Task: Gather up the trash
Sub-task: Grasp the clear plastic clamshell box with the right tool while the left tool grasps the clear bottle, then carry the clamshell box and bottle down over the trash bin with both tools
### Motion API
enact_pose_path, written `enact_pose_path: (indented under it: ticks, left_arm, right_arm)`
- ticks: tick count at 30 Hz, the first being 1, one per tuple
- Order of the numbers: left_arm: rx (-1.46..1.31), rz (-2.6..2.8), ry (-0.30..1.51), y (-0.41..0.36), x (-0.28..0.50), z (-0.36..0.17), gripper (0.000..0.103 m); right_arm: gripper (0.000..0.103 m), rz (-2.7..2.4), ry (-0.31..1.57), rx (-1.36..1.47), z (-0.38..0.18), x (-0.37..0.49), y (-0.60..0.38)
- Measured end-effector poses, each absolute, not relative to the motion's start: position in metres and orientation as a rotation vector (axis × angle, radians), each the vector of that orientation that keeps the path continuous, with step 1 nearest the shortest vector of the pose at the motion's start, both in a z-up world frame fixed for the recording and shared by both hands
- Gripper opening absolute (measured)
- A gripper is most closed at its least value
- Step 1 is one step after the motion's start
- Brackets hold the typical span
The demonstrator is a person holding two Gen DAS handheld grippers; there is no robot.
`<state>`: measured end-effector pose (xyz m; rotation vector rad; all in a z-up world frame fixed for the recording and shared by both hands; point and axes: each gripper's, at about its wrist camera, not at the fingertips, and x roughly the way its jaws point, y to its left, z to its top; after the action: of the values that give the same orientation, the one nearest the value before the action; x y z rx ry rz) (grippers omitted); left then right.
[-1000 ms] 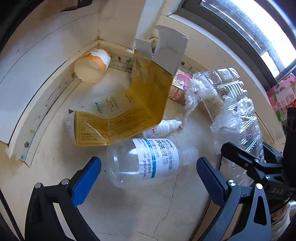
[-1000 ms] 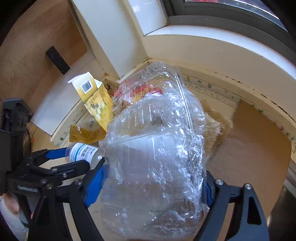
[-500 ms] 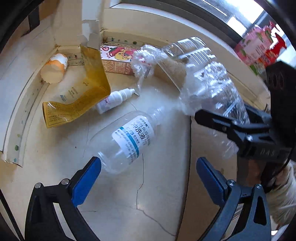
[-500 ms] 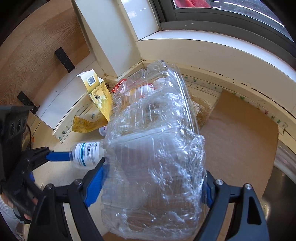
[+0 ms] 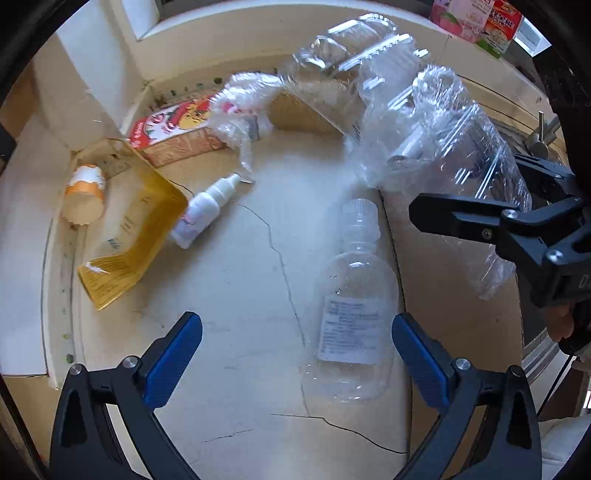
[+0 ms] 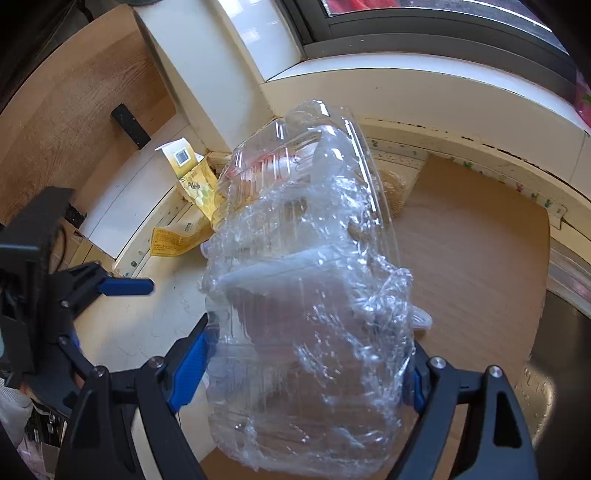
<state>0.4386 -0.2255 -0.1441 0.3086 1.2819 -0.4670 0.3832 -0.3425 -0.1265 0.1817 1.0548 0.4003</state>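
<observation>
My right gripper [image 6: 306, 365] is shut on a crumpled clear plastic container wrapped in film [image 6: 310, 295] and holds it above the counter; it also shows in the left wrist view [image 5: 436, 122]. My left gripper [image 5: 295, 354] is open and empty, low over the counter. A clear bottle with a white label [image 5: 351, 317] lies just inside its right finger. A small white dropper bottle [image 5: 203, 214], a flattened yellow carton [image 5: 129, 236], an orange-banded paper cup [image 5: 83, 199] and a red snack box [image 5: 173, 133] lie further back near the corner.
The cracked cream counter [image 5: 236, 295] ends at a wall corner and windowsill [image 6: 406, 77]. A brown board [image 6: 472, 258] lies to the right, beside a metal sink [image 6: 554, 332]. Colourful packets [image 5: 476, 18] stand on the sill.
My left gripper has swung right and the labelled bottle now lies by its right finger, pointing away. My right gripper has lifted the plastic container higher and to the right.
</observation>
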Motion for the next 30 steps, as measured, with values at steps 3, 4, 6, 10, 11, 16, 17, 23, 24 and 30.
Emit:
enact_pose_path:
  ticks: [3, 4, 6, 10, 11, 16, 17, 23, 24, 30]
  left_arm:
    - [0.311, -0.512, 1.321, -0.24, 0.44, -0.155, 0.102]
    - [0.311, -0.519, 1.324, -0.243, 0.44, -0.157, 0.101]
    - [0.321, -0.52, 1.333, -0.248, 0.441, -0.161, 0.098]
    - [0.364, -0.516, 1.341, -0.257, 0.441, -0.169, 0.086]
    - [0.37, -0.52, 1.347, -0.26, 0.441, -0.171, 0.08]
    - [0.382, -0.478, 1.342, -0.259, 0.439, -0.179, 0.052]
    - [0.369, -0.474, 1.333, -0.255, 0.436, -0.178, 0.052]
    - [0.236, -0.437, 1.276, -0.223, 0.406, -0.149, 0.051]
    - [0.217, -0.429, 1.268, -0.217, 0.399, -0.143, 0.051]
    - [0.136, -0.418, 1.201, -0.188, 0.338, -0.105, 0.051]
  right_arm:
    - [0.086, 0.386, 1.053, 0.209, -0.127, 0.379, -0.352]
    - [0.086, 0.381, 1.052, 0.216, -0.127, 0.378, -0.355]
    - [0.086, 0.369, 1.055, 0.228, -0.127, 0.375, -0.36]
    - [0.086, 0.346, 1.049, 0.255, -0.125, 0.37, -0.371]
    - [0.086, 0.34, 1.048, 0.261, -0.125, 0.369, -0.372]
    - [0.086, 0.324, 1.049, 0.301, -0.122, 0.359, -0.379]
    - [0.086, 0.323, 1.045, 0.304, -0.12, 0.355, -0.378]
    - [0.085, 0.336, 1.031, 0.328, -0.105, 0.326, -0.368]
    - [0.085, 0.335, 1.028, 0.33, -0.102, 0.321, -0.364]
    - [0.085, 0.347, 1.027, 0.354, -0.083, 0.274, -0.337]
